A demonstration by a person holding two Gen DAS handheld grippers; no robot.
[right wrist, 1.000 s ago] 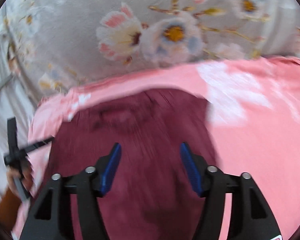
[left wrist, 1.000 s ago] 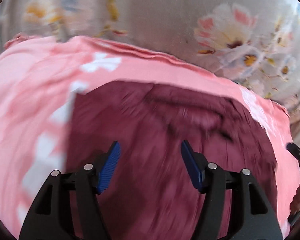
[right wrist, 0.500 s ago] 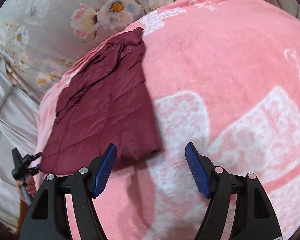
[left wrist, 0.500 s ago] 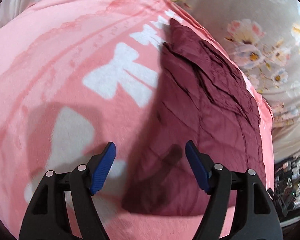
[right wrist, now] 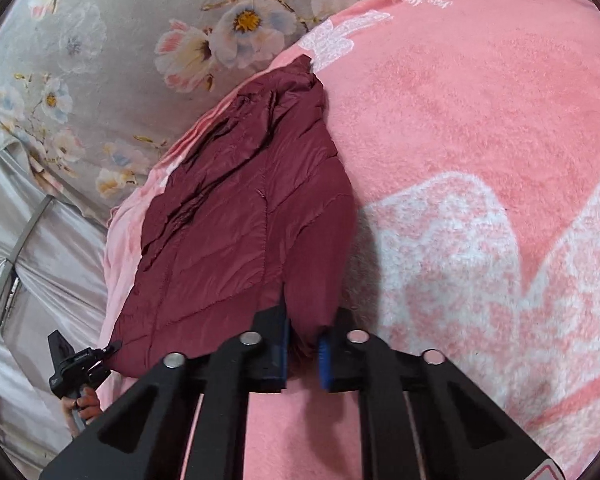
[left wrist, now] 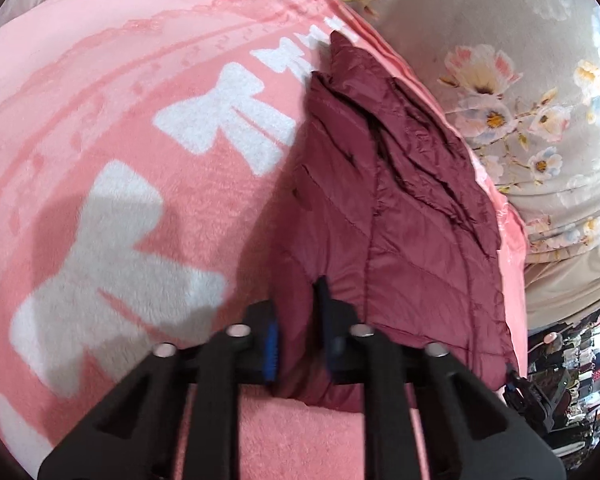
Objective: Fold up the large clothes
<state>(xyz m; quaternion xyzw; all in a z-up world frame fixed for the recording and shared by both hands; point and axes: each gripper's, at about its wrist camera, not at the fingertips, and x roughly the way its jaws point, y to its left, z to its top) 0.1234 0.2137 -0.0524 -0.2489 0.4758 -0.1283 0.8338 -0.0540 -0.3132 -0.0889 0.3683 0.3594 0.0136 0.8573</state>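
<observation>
A maroon quilted jacket [left wrist: 400, 216] [right wrist: 236, 216] lies folded in a long strip on a pink blanket [left wrist: 140, 208]. My left gripper [left wrist: 296, 312] is closing its jaws on the near left corner of the jacket's hem, and fabric is pinched between the blue pads. My right gripper [right wrist: 303, 332] is closing on the near right corner in the same way, with a fold of the jacket between its pads. Each view shows the other gripper at the strip's far near corner: the right gripper [left wrist: 518, 380] and the left gripper [right wrist: 100, 354], with a hand beneath it.
The pink blanket [right wrist: 480, 160] carries white bow shapes and spreads wide beside the jacket. A grey floral sheet [left wrist: 532, 92] [right wrist: 112, 52] lies beyond the jacket. Silvery drapes with a metal rod [right wrist: 28, 232] hang past the blanket's edge. Cluttered shelves [left wrist: 580, 376] stand off the bed.
Both grippers swung from over the jacket's middle to its near corners while open. In the last half second both jaws came together on the hem.
</observation>
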